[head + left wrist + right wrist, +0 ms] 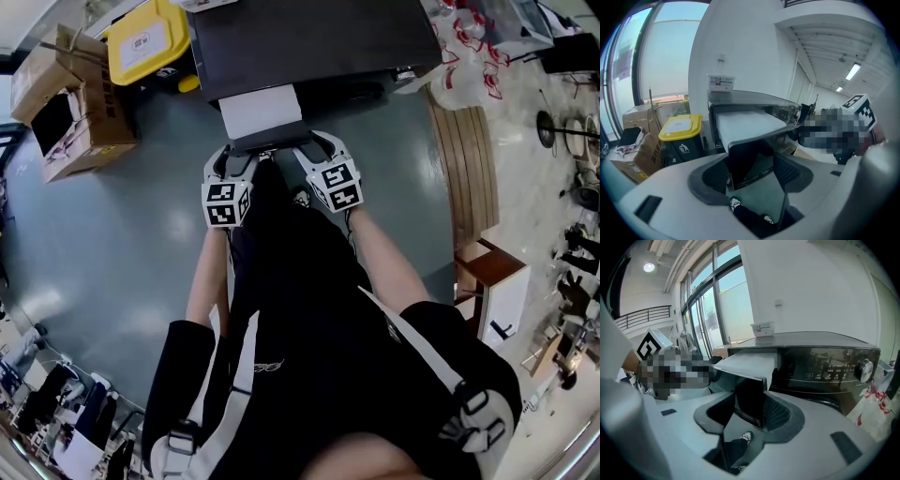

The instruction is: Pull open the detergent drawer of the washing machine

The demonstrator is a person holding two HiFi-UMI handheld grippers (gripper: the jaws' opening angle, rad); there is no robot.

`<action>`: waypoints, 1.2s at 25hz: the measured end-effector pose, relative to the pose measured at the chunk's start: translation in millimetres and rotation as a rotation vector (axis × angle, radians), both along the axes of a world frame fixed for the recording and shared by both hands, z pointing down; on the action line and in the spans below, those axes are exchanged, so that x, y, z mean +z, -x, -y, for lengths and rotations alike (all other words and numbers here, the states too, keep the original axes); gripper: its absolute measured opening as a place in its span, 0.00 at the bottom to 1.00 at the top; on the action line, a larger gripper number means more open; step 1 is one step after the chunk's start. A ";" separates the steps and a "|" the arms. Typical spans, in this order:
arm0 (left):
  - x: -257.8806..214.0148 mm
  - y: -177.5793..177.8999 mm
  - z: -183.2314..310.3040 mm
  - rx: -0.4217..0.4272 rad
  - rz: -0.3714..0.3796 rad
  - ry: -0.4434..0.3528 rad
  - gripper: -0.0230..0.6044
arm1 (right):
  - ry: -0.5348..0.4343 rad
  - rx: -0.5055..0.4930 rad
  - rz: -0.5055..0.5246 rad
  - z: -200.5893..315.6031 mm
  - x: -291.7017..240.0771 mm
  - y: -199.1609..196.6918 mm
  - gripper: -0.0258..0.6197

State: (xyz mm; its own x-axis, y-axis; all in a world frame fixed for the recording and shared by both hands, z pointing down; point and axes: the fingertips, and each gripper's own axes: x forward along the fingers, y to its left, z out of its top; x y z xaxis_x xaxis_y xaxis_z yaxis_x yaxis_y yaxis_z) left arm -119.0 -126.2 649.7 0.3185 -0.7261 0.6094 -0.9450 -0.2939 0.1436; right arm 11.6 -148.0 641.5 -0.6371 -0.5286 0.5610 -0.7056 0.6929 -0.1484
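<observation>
white-topped detergent drawer [262,112], dark front, stands pulled well out of the black washing machine [309,37], at the left end of its control panel. left gripper [752,165] and right gripper [751,404], jaws part-way apart, each clamp a front corner. yellow-lidded bin [145,42] and cardboard boxes [70,112] left, plastic bag [464,80] right.

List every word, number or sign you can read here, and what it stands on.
No words can be read.
Litter pictogram: on the front of the yellow-lidded bin.
The lid label: too small.
Label on the small box atop the washing machine: blurred.
Print on the control panel: too small.
Print on the cardboard box: unreadable.
Red print on the plastic bag: unreadable.
</observation>
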 end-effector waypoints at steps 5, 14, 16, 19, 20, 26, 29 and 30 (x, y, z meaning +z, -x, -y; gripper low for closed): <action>1.4 -1.4 -2.8 0.003 0.010 0.007 0.49 | 0.005 -0.013 0.002 -2.5 0.5 -2.2 0.33; 2.3 -4.8 -12.5 -0.010 0.019 0.014 0.49 | 0.004 -0.011 0.006 -11.4 1.5 -5.7 0.33; 2.6 -5.5 -14.8 -0.009 0.021 0.017 0.49 | 0.004 -0.013 0.008 -13.7 2.0 -6.2 0.33; 2.4 -5.7 -15.5 -0.008 0.023 0.019 0.49 | 0.007 -0.015 0.007 -15.3 2.4 -6.8 0.33; 2.3 -5.7 -16.2 -0.011 0.024 0.020 0.49 | 0.007 -0.015 0.007 -15.9 2.2 -6.8 0.33; 1.6 -6.8 -20.6 -0.026 0.028 0.019 0.49 | 0.004 -0.008 0.010 -19.8 2.0 -7.8 0.33; 2.1 -7.5 -22.4 -0.023 0.027 0.020 0.49 | 0.002 -0.009 0.008 -21.3 2.6 -8.8 0.33; 2.4 -7.8 -24.2 -0.024 0.027 0.022 0.49 | 0.005 -0.009 0.006 -23.2 3.1 -9.3 0.33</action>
State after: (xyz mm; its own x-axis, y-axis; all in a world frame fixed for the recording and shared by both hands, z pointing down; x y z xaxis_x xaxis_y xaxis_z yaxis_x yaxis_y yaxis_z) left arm -111.3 -102.0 652.1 0.2843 -0.7198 0.6334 -0.9553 -0.2683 0.1239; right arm 20.9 -124.8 644.7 -0.6450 -0.5204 0.5596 -0.6987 0.6982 -0.1559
